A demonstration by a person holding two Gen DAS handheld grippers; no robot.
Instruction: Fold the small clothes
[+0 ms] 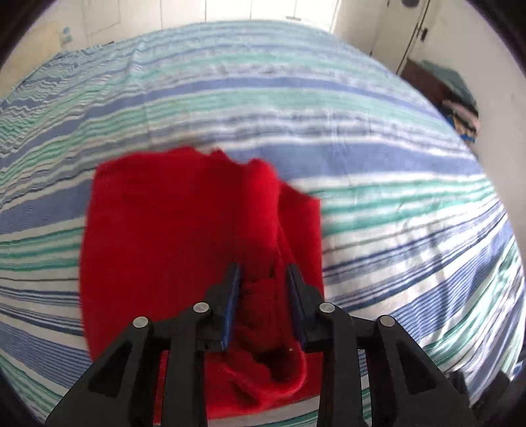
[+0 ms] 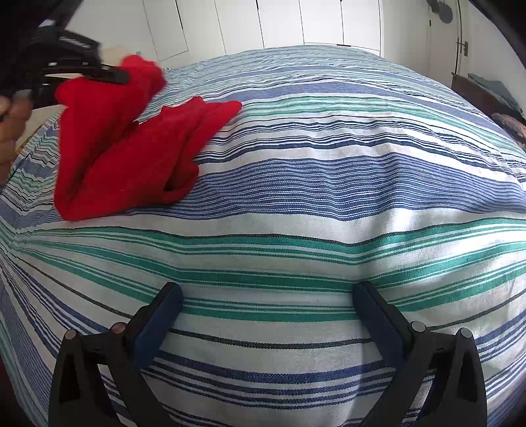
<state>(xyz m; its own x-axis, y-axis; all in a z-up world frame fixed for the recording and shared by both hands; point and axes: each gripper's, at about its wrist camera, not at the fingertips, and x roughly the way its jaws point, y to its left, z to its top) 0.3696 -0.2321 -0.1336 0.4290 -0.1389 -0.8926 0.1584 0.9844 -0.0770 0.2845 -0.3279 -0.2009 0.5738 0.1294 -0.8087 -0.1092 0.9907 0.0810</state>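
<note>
One red garment point(image 2: 131, 154) lies bunched toward the bed's point(image 2: 328, 203) far left corner, a fold pinched up in the narrowly parted left claw point(image 1: 263, 272), while the right claw point(image 2: 268, 289) gapes empty; better to lay that fold flat, edges matched.

You've got a wide bed under a woven cover striped blue, green & white point(image 2: 296, 203), filling most of both views; fabric lies fairly smooth w/ shallow creases. Behind it, a run of tall white panelled wardrobe doors point(image 2: 282, 23) along the far wall. To your right, a white wall w/ a pale door and its dark handle point(image 1: 424, 33). Below that, a dark wooden side unit point(image 1: 424, 82) piled w/ folded teal and mixed-colour fabrics point(image 1: 457, 82), just beside the bed's edge. Light is bright, even daylight; the cover looks washed out at the right side. Floor not visible.
</note>
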